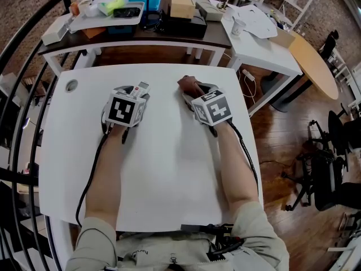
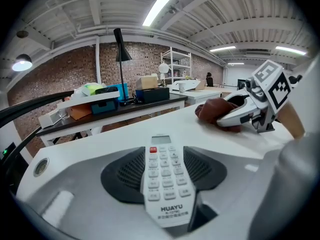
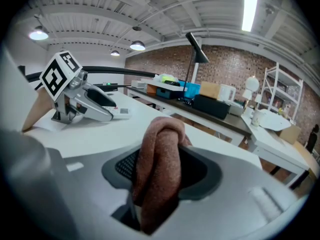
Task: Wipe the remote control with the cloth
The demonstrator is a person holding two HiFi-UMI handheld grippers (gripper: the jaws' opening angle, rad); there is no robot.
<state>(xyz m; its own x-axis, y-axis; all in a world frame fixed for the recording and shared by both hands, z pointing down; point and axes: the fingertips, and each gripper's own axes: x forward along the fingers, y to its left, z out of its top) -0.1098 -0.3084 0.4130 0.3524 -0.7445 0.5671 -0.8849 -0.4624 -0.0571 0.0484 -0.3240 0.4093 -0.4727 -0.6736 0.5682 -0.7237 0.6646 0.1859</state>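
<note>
A white remote control with grey buttons lies lengthwise between the pads of my left gripper, which is shut on it low over the white table. In the head view this remote sticks out ahead of the left gripper. A bunched reddish-brown cloth stands between the pads of my right gripper. The jaws stand open, and the right pad is clear of the fabric. The cloth rests on the table ahead of the right gripper. The two grippers sit side by side, about a hand's width apart.
A dark desk crowded with boxes and trays stands behind the table, and a white side table is at the back right. A cable hole sits near the table's left corner. A black railing runs along the left.
</note>
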